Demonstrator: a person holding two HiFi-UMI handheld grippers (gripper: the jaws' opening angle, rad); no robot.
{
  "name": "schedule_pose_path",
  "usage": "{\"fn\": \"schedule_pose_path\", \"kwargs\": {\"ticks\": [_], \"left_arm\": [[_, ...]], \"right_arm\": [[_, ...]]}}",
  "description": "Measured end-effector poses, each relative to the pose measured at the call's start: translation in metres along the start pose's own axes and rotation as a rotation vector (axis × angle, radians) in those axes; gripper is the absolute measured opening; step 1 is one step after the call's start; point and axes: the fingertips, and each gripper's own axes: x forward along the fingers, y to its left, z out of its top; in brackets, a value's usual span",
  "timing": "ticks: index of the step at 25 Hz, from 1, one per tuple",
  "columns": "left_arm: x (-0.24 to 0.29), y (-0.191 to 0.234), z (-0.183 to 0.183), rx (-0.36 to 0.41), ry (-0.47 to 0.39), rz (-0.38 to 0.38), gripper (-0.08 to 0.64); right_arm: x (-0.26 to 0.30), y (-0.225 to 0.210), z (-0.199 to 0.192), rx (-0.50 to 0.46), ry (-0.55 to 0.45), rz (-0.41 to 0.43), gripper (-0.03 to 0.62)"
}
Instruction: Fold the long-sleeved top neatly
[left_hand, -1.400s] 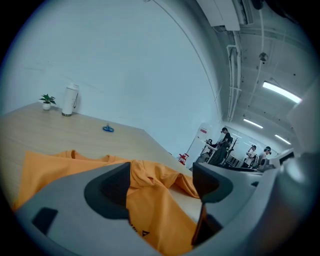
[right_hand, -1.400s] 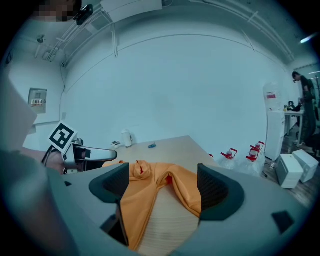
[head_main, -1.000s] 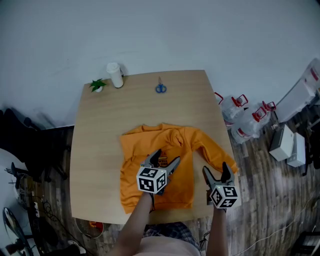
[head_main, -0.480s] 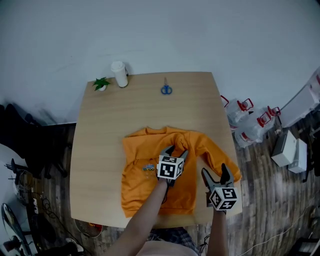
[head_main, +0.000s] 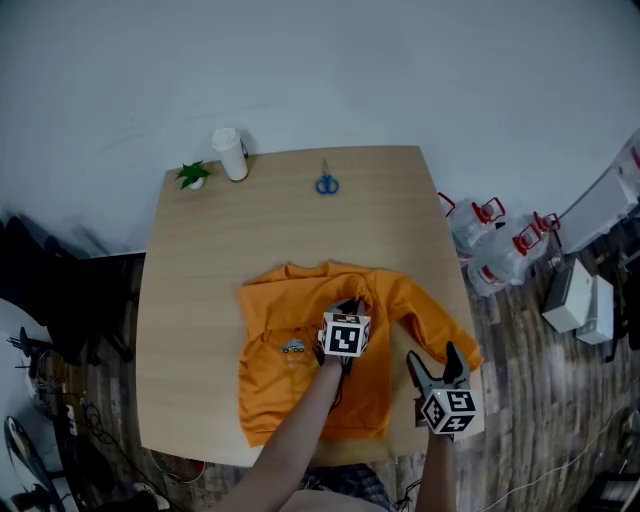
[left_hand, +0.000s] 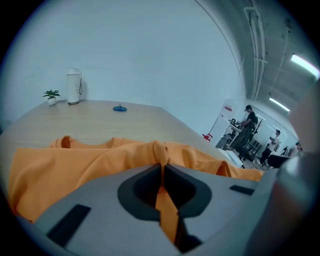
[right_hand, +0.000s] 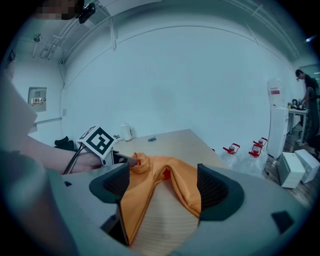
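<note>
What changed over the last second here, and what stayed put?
The left gripper moved forward across the orange top toward its collar; its fingers have just been closing and now pinch a raised fold of fabric. The right gripper stayed open near the outstretched sleeve.

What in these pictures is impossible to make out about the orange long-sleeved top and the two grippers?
- Small chest print on the orange long-sleeved top: too small to read in the head view.
- Left gripper: in the head view its marker cube covers the jaws.
- Top's near hem: head view, partly behind the forearm.
</note>
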Motion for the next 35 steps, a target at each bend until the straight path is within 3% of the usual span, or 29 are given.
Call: {"fn": "schedule_pose_path", "kwargs": {"ticks": [6,11,15,18,24,28,35], "left_arm": [[0.004,-0.038,0.007,0.025,0.0,-0.11,0.026],[0.019,-0.071,0.007,-0.04,0.02,-0.276,0.26],[0.033,-0.083,-0.003,-0.06,0.069,-0.338,0.309],[0.03,-0.08,-0.002,-0.042,0.067,-0.333,0.311],[-0.015,-0.062,0.019,-0.065,-0.052,-0.301,0.3],[-0.051,-0.057,0.023,-0.08,-0.112,-0.283,0.241],[-0.088,-0.082,0.01,-0.078,-0.149,-0.314,0.195]], "right_arm": [[-0.001,-0.003,0.003,0.011,-0.011,-0.011,0.41],[-0.007,-0.006,0.0,0.014,-0.008,-0.019,0.41],[-0.011,-0.011,-0.005,0.017,-0.003,-0.031,0.41],[-0.013,-0.013,-0.006,0.021,-0.004,-0.04,0.41],[-0.019,-0.023,-0.004,0.032,-0.022,-0.064,0.409],[-0.028,-0.037,-0.003,0.044,-0.036,-0.097,0.398],[-0.049,-0.076,-0.01,0.068,-0.048,-0.184,0.385]]}}
